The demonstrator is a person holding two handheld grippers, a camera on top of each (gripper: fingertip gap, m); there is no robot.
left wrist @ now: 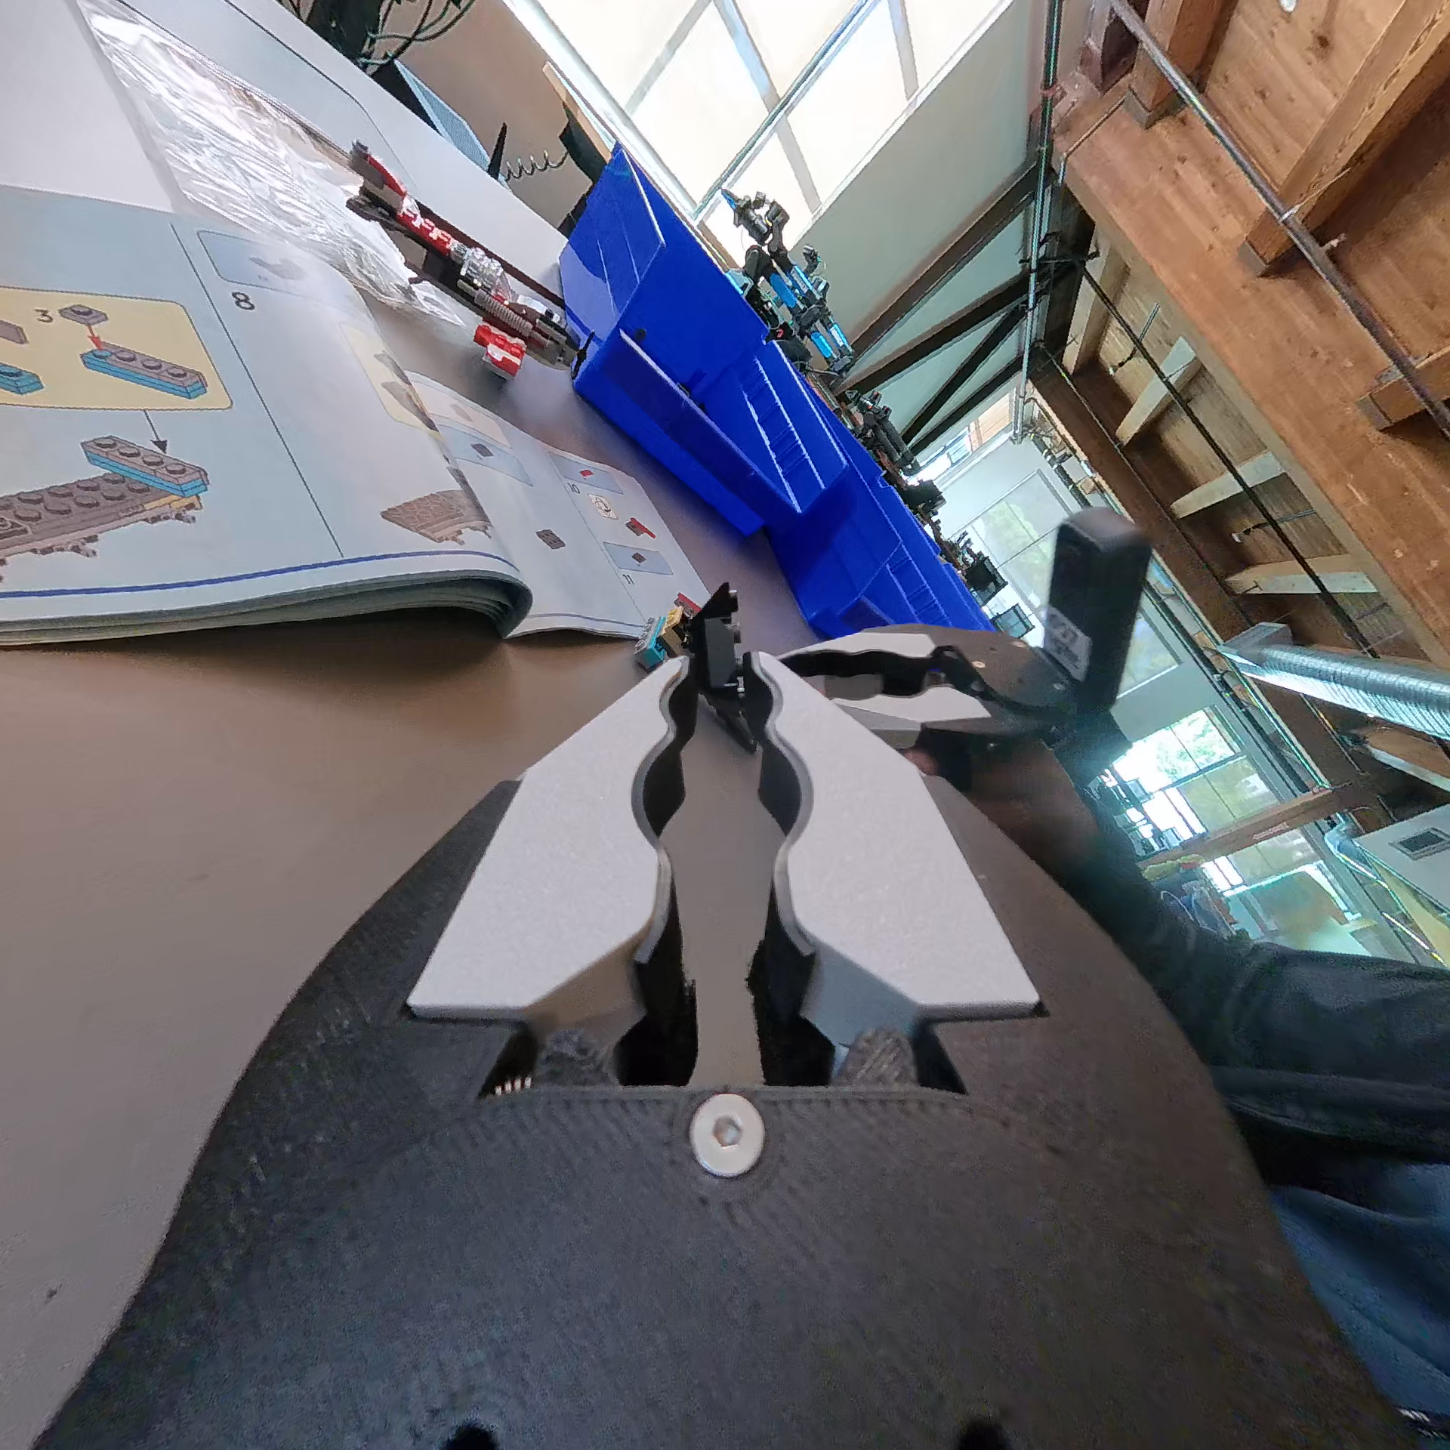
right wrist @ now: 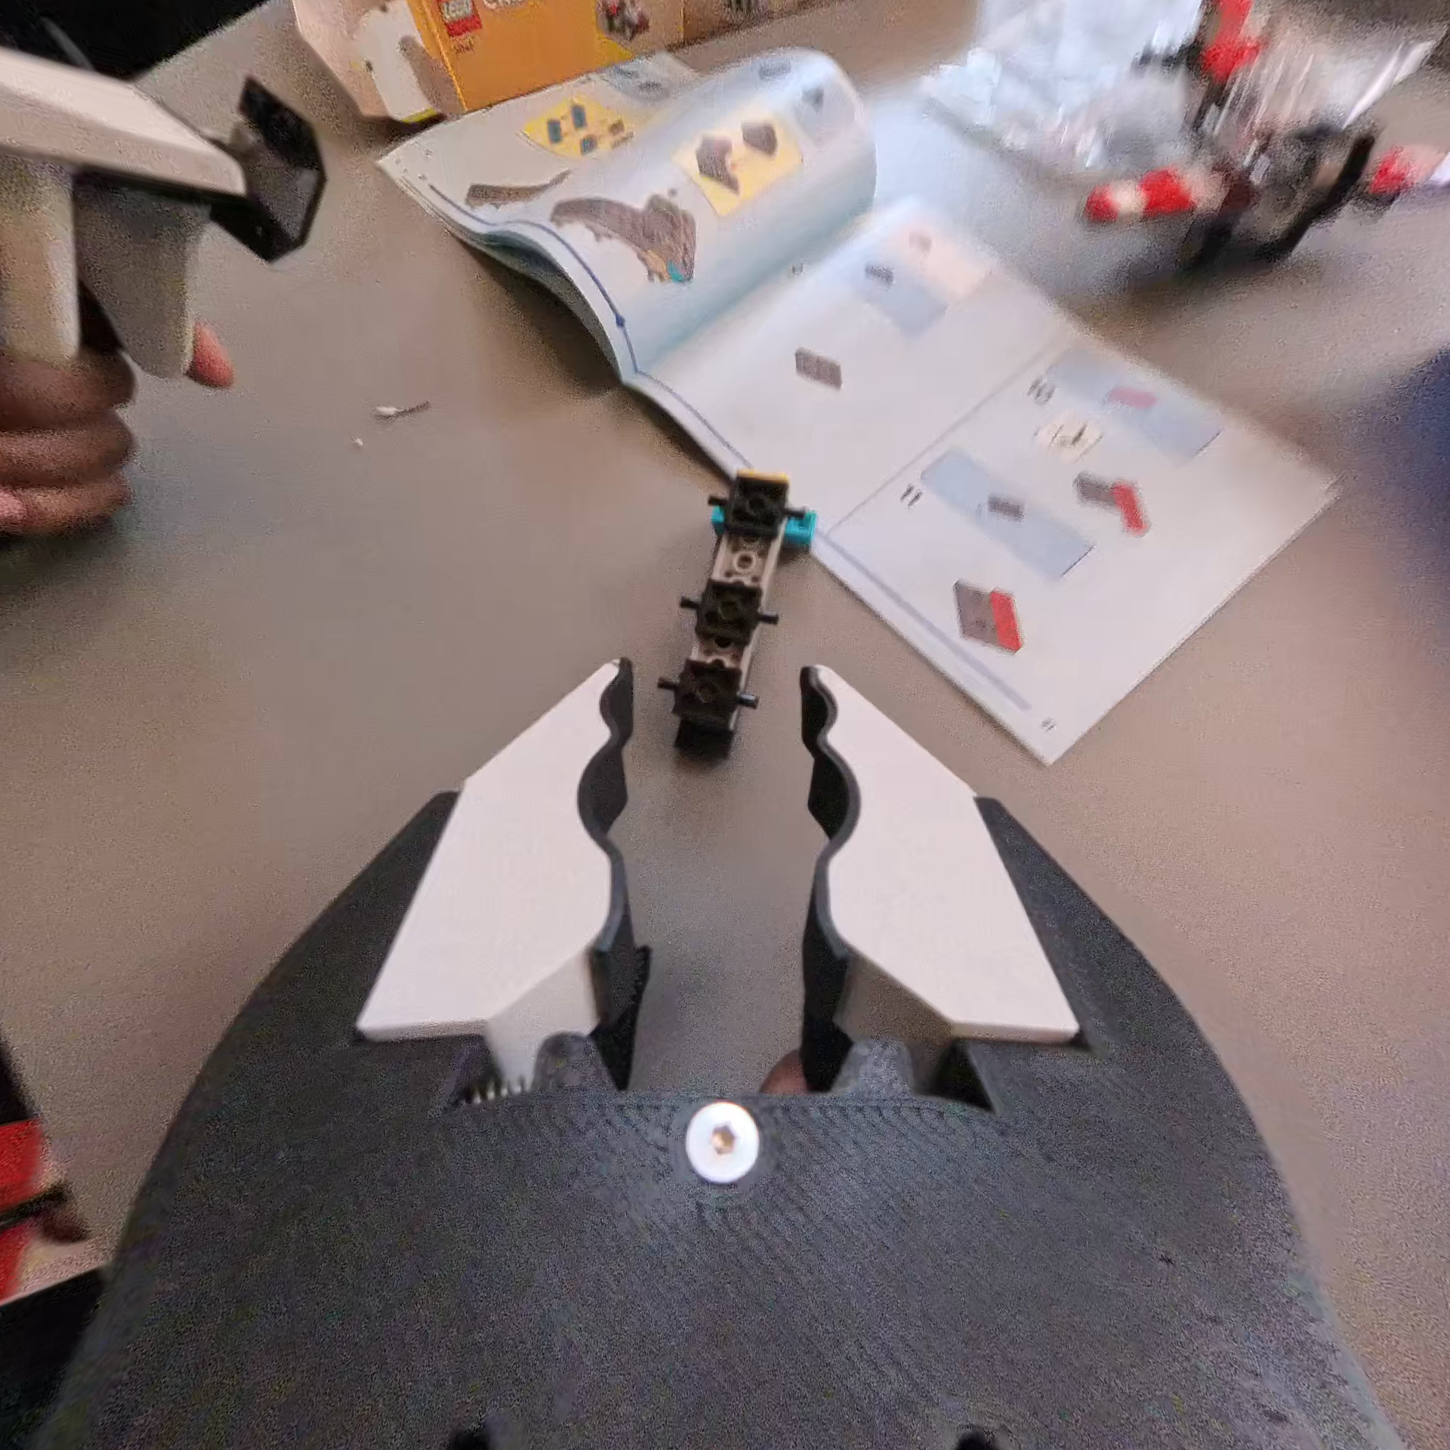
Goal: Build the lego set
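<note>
My left gripper (left wrist: 715, 667) is shut on a black wedge plate (left wrist: 720, 651) and holds it above the table. The same gripper and the black wedge plate (right wrist: 278, 188) also show at the upper left of the right wrist view. My right gripper (right wrist: 715, 690) is open just above the table. A narrow dark lego assembly (right wrist: 730, 612) with side pins and a teal end lies on the table straight ahead; its near end reaches between my right fingertips. The assembly's teal end (left wrist: 655, 639) also shows behind the held plate.
An open instruction booklet (right wrist: 902, 408) lies beyond the assembly and shows in the left wrist view (left wrist: 235, 439) too. A red and black lego model (left wrist: 471, 267) sits on a clear bag. Blue bins (left wrist: 706, 377) line the table's far side. A yellow box (right wrist: 510, 47) stands behind. The left gripper's tips are roughly 15 cm from the right gripper's.
</note>
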